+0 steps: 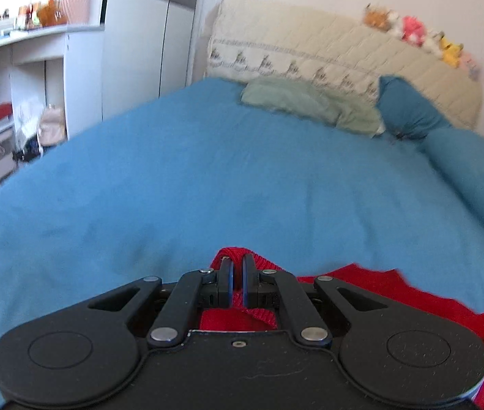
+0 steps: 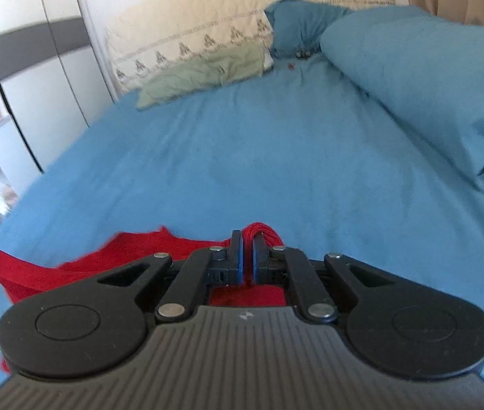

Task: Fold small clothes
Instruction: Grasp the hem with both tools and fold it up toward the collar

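A red garment [image 1: 395,294] is being held over the near part of a blue bedsheet [image 1: 208,171], gripped at two points. In the left wrist view, the left gripper [image 1: 238,263] is being kept nearly closed, its fingers [image 1: 226,280] pinching a ribbed red edge that is bunched up between and just beyond the tips. The rest of the garment is being spread out to the right of this gripper, lying against the sheet.

In the right wrist view, the right gripper [image 2: 247,239] is likewise being pressed together on the garment [image 2: 122,256], with a bundle of red fabric squeezed between its fingers [image 2: 237,253] and poking out past them. From there the cloth is being stretched away to the left of the gripper, across the sheet [image 2: 242,136].

Far beyond the garment, at the head of the sheet, a pale green cloth [image 1: 310,104] is lying crumpled beside a blue pillow [image 1: 409,109], both against a cream quilted headboard [image 1: 310,48]. Small plush toys [image 1: 412,30] are being seen in a row on top of the headboard. To the left of the sheet, white shelves [image 1: 3,68] crowded with bottles are being shown, blurred.
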The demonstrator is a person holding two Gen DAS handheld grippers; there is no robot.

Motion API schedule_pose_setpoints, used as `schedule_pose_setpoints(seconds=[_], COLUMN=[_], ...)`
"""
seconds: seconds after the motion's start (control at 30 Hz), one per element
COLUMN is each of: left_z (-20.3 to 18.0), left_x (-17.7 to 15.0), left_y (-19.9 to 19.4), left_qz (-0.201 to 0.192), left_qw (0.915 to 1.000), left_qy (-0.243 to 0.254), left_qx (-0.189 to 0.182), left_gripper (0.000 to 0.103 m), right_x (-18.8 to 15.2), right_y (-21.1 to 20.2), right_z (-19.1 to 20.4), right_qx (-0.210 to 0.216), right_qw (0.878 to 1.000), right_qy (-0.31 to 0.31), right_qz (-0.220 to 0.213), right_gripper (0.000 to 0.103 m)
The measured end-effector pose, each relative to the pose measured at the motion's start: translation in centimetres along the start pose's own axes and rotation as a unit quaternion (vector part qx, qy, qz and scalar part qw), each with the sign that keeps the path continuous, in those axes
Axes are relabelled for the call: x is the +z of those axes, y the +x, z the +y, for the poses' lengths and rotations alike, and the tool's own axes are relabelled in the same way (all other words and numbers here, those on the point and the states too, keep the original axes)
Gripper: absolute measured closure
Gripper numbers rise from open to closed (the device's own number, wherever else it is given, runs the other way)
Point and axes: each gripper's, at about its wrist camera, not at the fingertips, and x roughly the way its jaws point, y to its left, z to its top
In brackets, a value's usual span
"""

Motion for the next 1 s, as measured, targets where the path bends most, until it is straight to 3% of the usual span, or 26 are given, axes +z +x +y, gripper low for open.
schedule_pose_setpoints(seconds=[0.17,0.3,0.37,0.4,0.43,0.47,0.5,0.53,0.6,0.7,0.8,0.9,1.0], left_z=[0.2,0.5,0.4,0.4,0.4,0.1,0.1,0.1,-0.4,-1.4,-2.2,-2.6,-2.4], left_x=[-1.6,-2.1,-2.2,-2.2,-2.0,-1.9,-1.7,-1.4,-1.1,-2.0,-4.4,-7.0,-9.2], left_y=[5.4,7.5,7.6,7.2,6.7,6.2,5.4,4.6,2.5,0.1,-0.2,0.6,1.8], left_qz=[0.025,0.031,0.029,0.023,0.017,0.008,-0.007,-0.024,-0.045,-0.035,0.009,0.042,0.082], left_qw=[0.9995,0.9992,0.9993,0.9994,0.9995,0.9996,0.9997,0.9995,0.9989,0.9973,0.994,0.9919,0.9906], left_qy=[-0.013,-0.015,-0.016,-0.018,-0.019,-0.018,-0.013,-0.007,0.015,0.055,0.082,0.103,0.093], left_qx=[0.012,0.019,0.02,0.019,0.019,0.019,0.019,0.018,0.003,-0.034,-0.072,-0.061,-0.057], left_gripper=[0.098,0.098,0.092,0.08,0.048,0.032,0.014,0.008,0.008,0.002,0.002,0.002,0.002], right_x=[-1.3,-1.3,-1.3,-1.3,-1.3,-1.2,-1.1,-1.4,-2.0,-3.2,-5.5,-7.8,-9.2], right_y=[6.2,8.8,9.5,9.4,9.2,8.8,8.1,6.9,4.5,2.5,2.2,3.3,4.7], right_z=[-0.6,-0.6,-0.5,-0.3,-0.1,0.1,0.3,0.7,1.1,2.0,2.7,2.4,1.1], right_qx=[-0.022,-0.029,-0.032,-0.033,-0.032,-0.033,-0.04,-0.049,-0.027,0.017,0.041,0.036,0.028], right_qw=[1.0,1.0,0.999,0.999,0.999,0.999,0.999,0.998,0.996,0.995,0.993,0.994,0.997], right_qy=[-0.001,0.001,-0.004,-0.007,-0.013,-0.02,-0.028,-0.035,-0.057,-0.081,-0.104,-0.1,-0.06], right_qz=[0.009,0.011,0.012,0.012,0.008,0.002,-0.008,-0.027,-0.071,-0.064,-0.028,0.01,0.045], right_gripper=[0.083,0.083,0.082,0.08,0.073,0.063,0.024,0.0,0.0,0.0,0.0,0.0,0.0])
